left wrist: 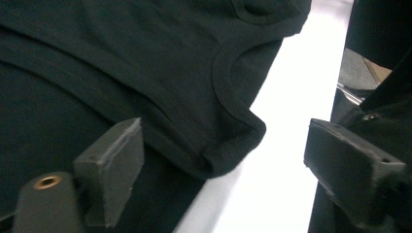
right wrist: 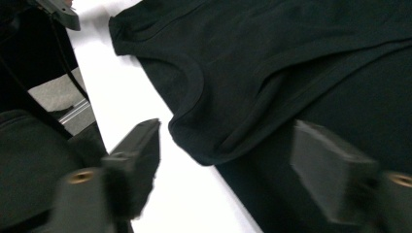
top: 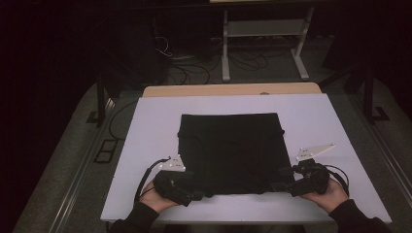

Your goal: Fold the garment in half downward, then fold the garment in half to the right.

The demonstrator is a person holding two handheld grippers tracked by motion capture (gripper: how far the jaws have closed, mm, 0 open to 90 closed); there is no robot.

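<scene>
My white worktop [top: 145, 145] holds a black top [top: 231, 145], lying flat in the middle, near my edge. I think it is soft, light and floppy, so it will sag and bend when I lift it. The thick strap ends by my edge look best to pinch. My left tongs [left wrist: 221, 170] are wide open around one strap end [left wrist: 233, 145]. My right tongs [right wrist: 226, 165] are open around the other strap end [right wrist: 204, 141].

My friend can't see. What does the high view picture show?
A black folded cloth garment lies flat on a white rectangular table. A person's two hands hold the left gripper and right gripper at the garment's two near corners, with dark floor and cables beyond the table.
</scene>
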